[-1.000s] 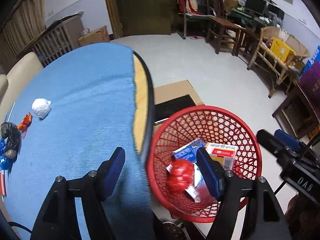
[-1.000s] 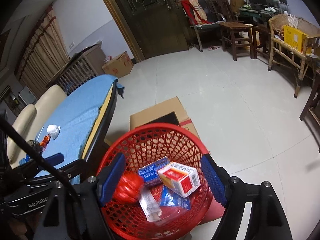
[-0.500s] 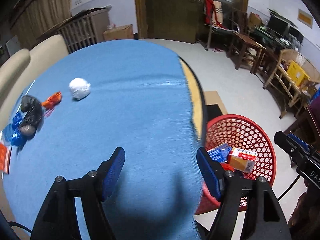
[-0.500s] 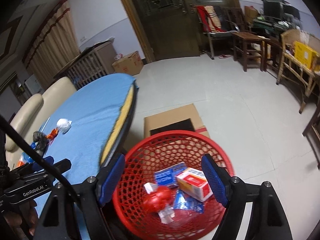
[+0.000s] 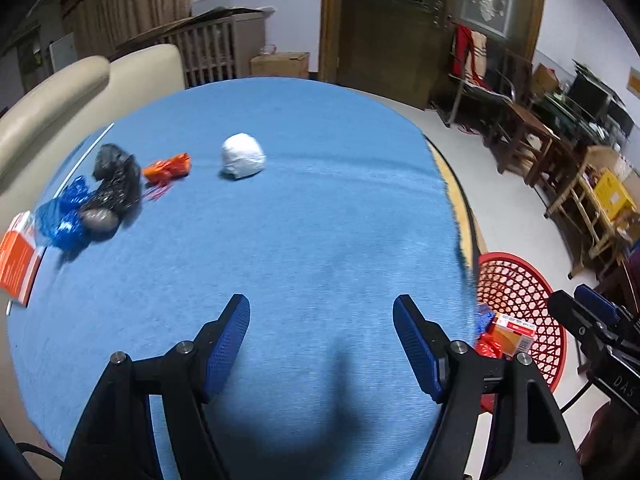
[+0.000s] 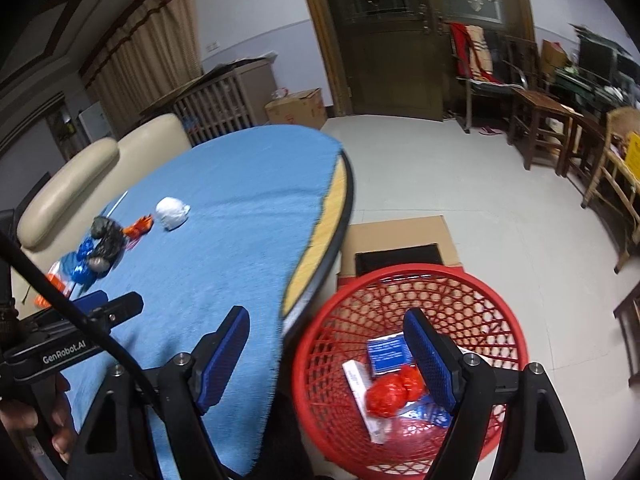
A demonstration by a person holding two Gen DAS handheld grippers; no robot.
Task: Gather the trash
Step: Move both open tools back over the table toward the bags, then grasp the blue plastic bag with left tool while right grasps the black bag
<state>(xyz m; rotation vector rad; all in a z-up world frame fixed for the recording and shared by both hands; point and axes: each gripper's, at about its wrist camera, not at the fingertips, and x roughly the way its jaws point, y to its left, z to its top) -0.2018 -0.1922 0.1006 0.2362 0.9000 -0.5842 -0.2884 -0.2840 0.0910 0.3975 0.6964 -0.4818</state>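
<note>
Left gripper (image 5: 321, 332): fingers spread, empty, above the blue counter (image 5: 280, 240). Right gripper (image 6: 327, 338): fingers also spread, empty, straddling the counter edge and the red basket (image 6: 496, 300) on the floor. Basket holds a red crumpled bag (image 6: 390, 394) and boxes. On the counter's far-left part: white paper wad (image 5: 243, 156), orange wrapper (image 5: 168, 166), black bag (image 5: 114, 184), blue foil (image 5: 60, 216).

Far ahead of the jaws stands a dark wooden door (image 6: 384, 36), with a cardboard box (image 6: 296, 108) on the floor beside it. To the right are wooden chairs (image 6: 536, 116), and to the left a beige sofa (image 5: 60, 92) touches the surface.
</note>
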